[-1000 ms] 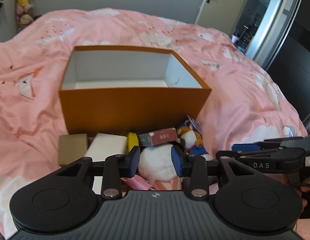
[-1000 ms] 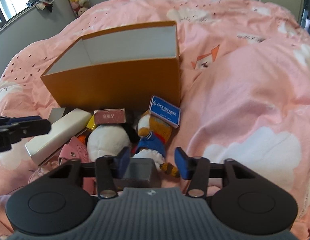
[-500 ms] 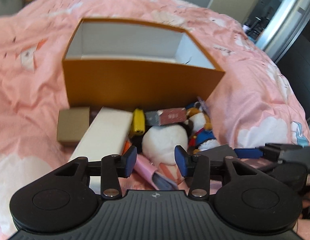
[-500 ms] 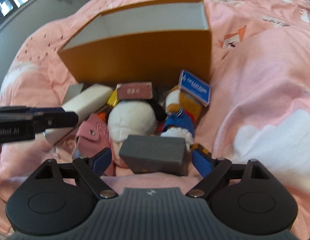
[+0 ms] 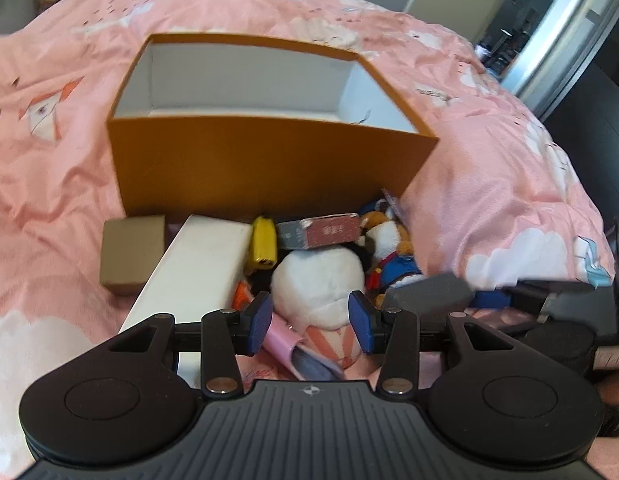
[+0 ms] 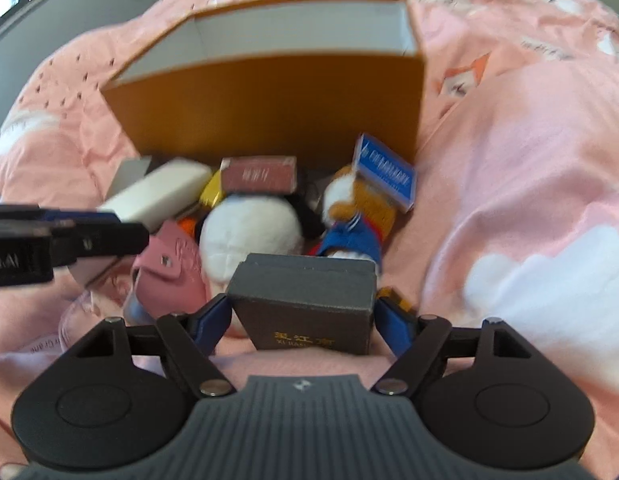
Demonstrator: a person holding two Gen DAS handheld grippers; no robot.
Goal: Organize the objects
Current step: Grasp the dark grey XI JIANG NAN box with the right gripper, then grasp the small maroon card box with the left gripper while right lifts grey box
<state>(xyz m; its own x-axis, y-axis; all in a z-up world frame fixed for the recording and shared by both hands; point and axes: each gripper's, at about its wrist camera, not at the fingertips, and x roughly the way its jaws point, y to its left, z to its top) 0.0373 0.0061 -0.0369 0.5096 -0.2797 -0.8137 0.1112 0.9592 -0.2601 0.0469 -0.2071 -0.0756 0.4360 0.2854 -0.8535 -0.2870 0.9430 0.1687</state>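
Right gripper (image 6: pixel 303 318): jaws closing, blue pads flanking the grey box (image 6: pixel 305 300); contact not discernible. Left gripper (image 5: pixel 309 322) spread, pinching nothing, over the white plush (image 5: pixel 319 280). The orange box (image 5: pixel 269 164) sits at twelve o'clock on the pink duvet (image 5: pixel 49 180); its floor is mostly hidden. The pile is blurred, items overlapping.

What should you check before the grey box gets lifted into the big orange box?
1. Grey box sits between the right gripper pads: ok.
2. Pads pressing firmly on it: cannot tell; the jaws are closing.
3. Orange box open on top: ok.
4. Room inside the orange box: ok, what shows of its floor is bare.
5. Left gripper holds nothing: ok, it hovers open over the white plush.
6. Blue-clothed plush clear of the grey box: cannot tell, it lies right behind.
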